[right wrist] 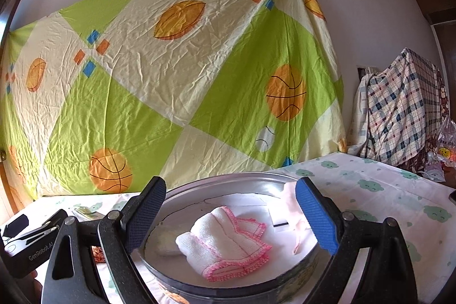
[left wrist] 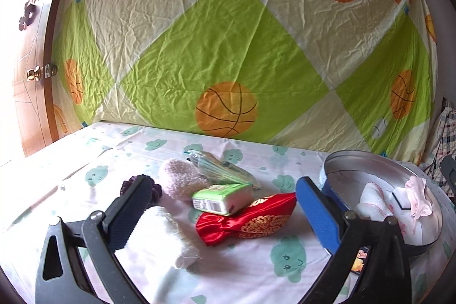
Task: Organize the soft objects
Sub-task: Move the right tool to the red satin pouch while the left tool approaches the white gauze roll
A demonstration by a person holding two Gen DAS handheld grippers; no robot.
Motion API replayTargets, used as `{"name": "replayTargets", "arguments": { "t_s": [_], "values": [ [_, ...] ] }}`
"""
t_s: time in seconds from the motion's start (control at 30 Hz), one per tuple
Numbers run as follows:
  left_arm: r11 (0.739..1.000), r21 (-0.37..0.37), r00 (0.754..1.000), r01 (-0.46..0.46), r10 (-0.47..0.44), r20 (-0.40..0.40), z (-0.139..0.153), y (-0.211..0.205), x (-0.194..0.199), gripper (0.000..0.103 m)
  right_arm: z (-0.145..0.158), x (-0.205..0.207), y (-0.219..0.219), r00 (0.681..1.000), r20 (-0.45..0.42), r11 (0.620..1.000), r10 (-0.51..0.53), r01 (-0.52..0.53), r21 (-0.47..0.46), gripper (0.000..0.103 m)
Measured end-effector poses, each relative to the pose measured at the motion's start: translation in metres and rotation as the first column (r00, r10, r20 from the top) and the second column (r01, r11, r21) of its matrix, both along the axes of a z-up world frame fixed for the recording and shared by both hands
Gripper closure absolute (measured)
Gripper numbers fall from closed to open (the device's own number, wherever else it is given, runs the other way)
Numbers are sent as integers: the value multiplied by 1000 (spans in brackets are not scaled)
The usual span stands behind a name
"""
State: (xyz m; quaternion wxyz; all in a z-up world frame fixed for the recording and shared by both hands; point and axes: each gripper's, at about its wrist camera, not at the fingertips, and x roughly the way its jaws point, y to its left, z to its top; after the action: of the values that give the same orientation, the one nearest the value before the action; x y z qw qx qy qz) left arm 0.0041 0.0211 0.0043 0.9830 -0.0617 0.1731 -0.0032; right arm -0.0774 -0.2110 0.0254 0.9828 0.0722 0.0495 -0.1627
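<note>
Left gripper (left wrist: 222,204) wide, empty, over red pouch (left wrist: 245,218) and tissue pack (left wrist: 222,197); right gripper (right wrist: 230,204) wide above round tin (right wrist: 171,272); pink-edged cloth (right wrist: 228,241) inside, perhaps folded.

"GenRobot.AI" is printed in white on the black plastic gripper body (right wrist: 31,252), just left of the round metal tin (right wrist: 228,284).

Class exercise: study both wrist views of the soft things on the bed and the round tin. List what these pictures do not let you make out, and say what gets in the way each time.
- Dark purple item, left wrist view: mostly behind the left gripper finger; identity unclear.
- Round tin, right wrist view: near wall cut off by the bottom edge.
- Pink cloth, right wrist view: partly behind the right gripper blue finger.
- Green packet print: too small to read.
</note>
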Motion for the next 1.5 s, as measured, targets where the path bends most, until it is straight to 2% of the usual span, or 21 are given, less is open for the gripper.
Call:
{"name": "replayTargets", "arguments": {
  "t_s": [0.43, 0.63, 0.87, 1.0, 1.07, 1.13, 1.3, 1.5],
  "values": [
    [984, -25, 983, -176, 174, -56, -9, 89, 17, 0, -7, 26, 60, 982, -92, 986, 166, -168, -14, 9],
    [971, -28, 969, -238, 236, -77, -12, 121, 26, 0, -14, 42, 94, 950, -170, 964, 261, -267, -13, 9],
    [960, -99, 959, -262, 247, -141, -19, 142, 33, 0, -19, 56, 138, 913, -236, 930, 334, -360, -77, 9],
    [963, -85, 954, -254, 235, -185, -23, 140, 37, 1, -25, 79, 155, 866, -345, 907, 362, -412, -82, 9],
    [965, -77, 950, -249, 228, -213, -25, 139, 40, 1, -31, 94, 158, 826, -405, 891, 392, -450, -56, 11],
    [967, -83, 947, -239, 214, -240, -28, 139, 43, 1, -35, 108, 161, 791, -452, 876, 413, -481, -40, 18],
    [964, -106, 939, -243, 207, -274, -33, 143, 45, 0, -50, 138, 175, 699, -563, 838, 441, -545, -21, 18],
    [964, -129, 938, -232, 186, -291, -35, 142, 46, 1, -67, 166, 165, 632, -645, 854, 429, -516, 62, 18]
  ]
}}
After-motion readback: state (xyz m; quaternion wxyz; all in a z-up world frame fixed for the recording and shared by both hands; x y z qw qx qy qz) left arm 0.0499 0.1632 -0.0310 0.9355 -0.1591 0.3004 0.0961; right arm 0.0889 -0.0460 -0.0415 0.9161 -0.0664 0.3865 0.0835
